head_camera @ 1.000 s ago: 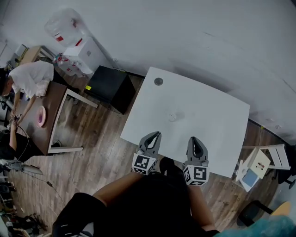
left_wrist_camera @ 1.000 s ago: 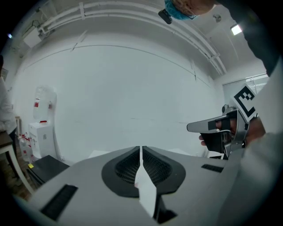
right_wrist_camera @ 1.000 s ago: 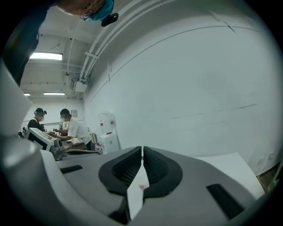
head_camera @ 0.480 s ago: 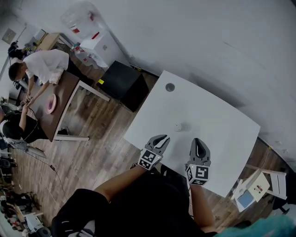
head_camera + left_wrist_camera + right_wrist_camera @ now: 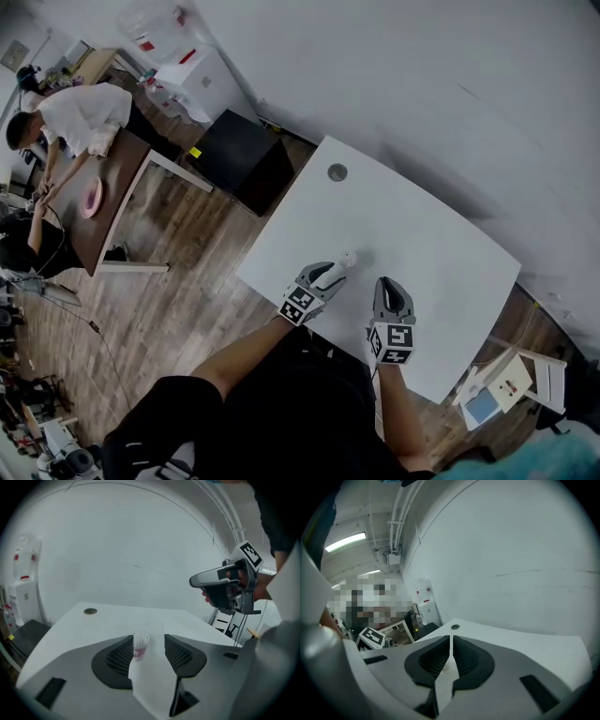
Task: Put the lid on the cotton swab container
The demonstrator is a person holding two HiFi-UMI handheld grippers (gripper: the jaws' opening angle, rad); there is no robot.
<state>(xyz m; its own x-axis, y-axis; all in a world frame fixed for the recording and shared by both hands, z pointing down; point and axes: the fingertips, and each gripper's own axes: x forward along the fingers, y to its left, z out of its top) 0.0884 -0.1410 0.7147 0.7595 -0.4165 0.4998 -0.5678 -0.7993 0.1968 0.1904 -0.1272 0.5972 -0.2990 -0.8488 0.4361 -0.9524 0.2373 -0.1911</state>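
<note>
A small clear cotton swab container (image 5: 348,259) with white swab heads stands upright near the middle of the white table (image 5: 441,281). In the left gripper view the container (image 5: 140,645) sits just beyond the jaw tips, nearer the left jaw and untouched. My left gripper (image 5: 336,269) is opening around it (image 5: 147,641). A faint clear shape (image 5: 155,629) beside the container may be the lid; I cannot tell. My right gripper (image 5: 387,281) hovers to the right, jaws together (image 5: 451,641) and empty, and it shows raised in the left gripper view (image 5: 193,580).
A round grey grommet (image 5: 337,172) sits at the table's far corner. Left of the table are a black cabinet (image 5: 234,159), a white water dispenser (image 5: 187,75) and a brown table (image 5: 94,202) with people. A white chair (image 5: 511,380) stands at the right. A wall lies beyond.
My left gripper has reached forward to the cotton swab container and its jaws have spread. The right gripper has stayed beside it, still closed.
</note>
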